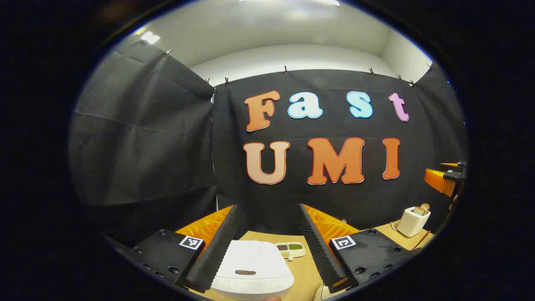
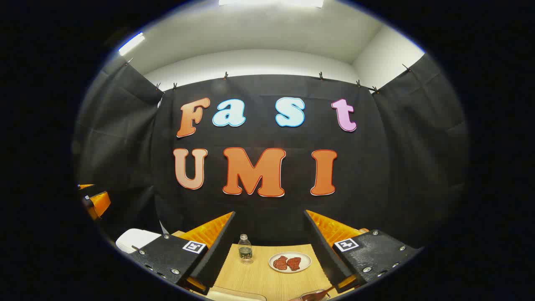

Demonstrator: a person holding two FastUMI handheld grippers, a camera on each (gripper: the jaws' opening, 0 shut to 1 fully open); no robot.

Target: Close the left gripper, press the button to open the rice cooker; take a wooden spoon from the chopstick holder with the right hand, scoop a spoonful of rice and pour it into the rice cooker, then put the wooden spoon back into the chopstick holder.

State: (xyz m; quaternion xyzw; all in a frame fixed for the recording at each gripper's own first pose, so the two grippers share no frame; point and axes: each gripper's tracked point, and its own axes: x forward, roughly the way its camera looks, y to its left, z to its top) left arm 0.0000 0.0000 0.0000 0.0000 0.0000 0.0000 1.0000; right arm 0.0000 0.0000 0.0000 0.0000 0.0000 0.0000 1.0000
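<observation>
Left gripper [image 1: 267, 246] is spread wide, nothing between its fingers, hovering above the cooker [image 1: 253, 271]. Cooker sits on the table [image 1: 307, 274], lid down, dark button strip [image 1: 245, 272] on its front face. In the left gripper view the cooker lies partly under the left finger [image 1: 217, 246].

Relative to the cooker: a small divided tray [image 1: 290, 249] with dark, green and pale fillings sits just behind it to the right. Farther right, well apart, a white holder [image 1: 412, 221] stands near the table's back edge with something brown sticking out of its top, possibly the spoon, too small to confirm. The right gripper [image 1: 445, 177] shows at the far right edge, above the holder.

Right gripper [image 2: 269, 255] is also spread, holding nothing. Between its fingers in the right gripper view: a small bottle [image 2: 245, 249] and a plate [image 2: 290, 262] with two reddish pieces of meat, both on the table [image 2: 259, 276], near each other but apart. The cooker [image 2: 136, 239] shows as a white corner at the lower left, partly behind the left finger [image 2: 215, 251].
</observation>
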